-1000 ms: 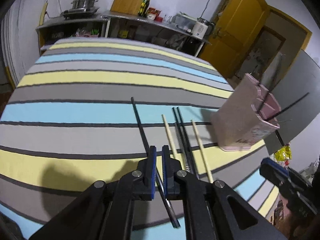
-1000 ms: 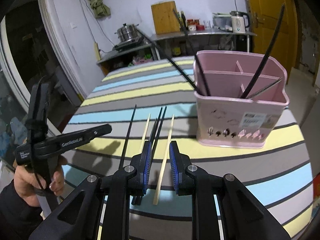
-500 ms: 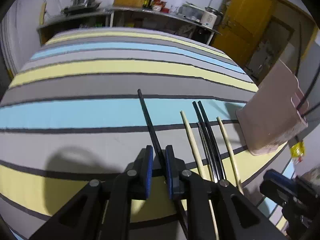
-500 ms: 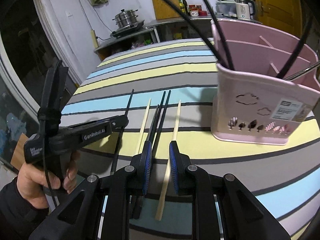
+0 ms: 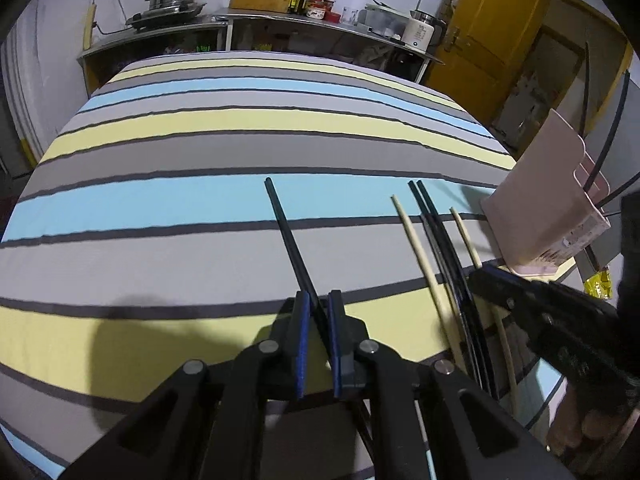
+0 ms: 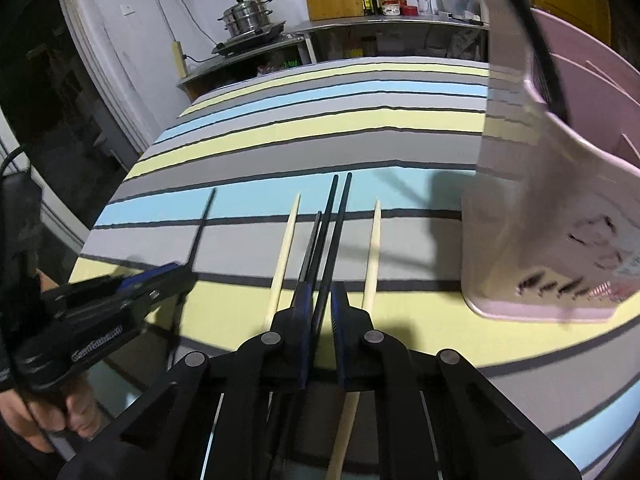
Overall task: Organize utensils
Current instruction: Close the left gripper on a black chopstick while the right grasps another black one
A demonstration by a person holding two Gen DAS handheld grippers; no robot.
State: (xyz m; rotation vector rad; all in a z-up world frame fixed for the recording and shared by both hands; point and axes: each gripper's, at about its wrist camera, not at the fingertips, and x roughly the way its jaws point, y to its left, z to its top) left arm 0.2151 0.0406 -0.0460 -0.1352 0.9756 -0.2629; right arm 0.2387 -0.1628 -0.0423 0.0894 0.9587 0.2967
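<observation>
Your left tongs (image 5: 318,312) sit low over the striped tabletop (image 5: 240,160), and the lone black chopstick (image 5: 286,232) runs between the blue pads. The gap is narrow and closing; whether the pads press the stick yet I cannot tell. That stick lies well apart from the others, its long axis running straight away from you, in line with the tongs, so the pads meet it across its width.

Your right tongs (image 6: 320,304) are narrowing too, around the bundle of black chopsticks (image 6: 328,232) in the middle of the row. One pale wooden chopstick (image 6: 286,248) lies just to the left of them and another (image 6: 372,252) just to the right, both outside the pads. All lie parallel, pointing away from you.

The pink utensil holder (image 6: 540,220) stands to the right, nearest your right hand, with dark chopsticks already leaning in it. Judged from this, each stick will have to be swung upright before it goes in.
</observation>
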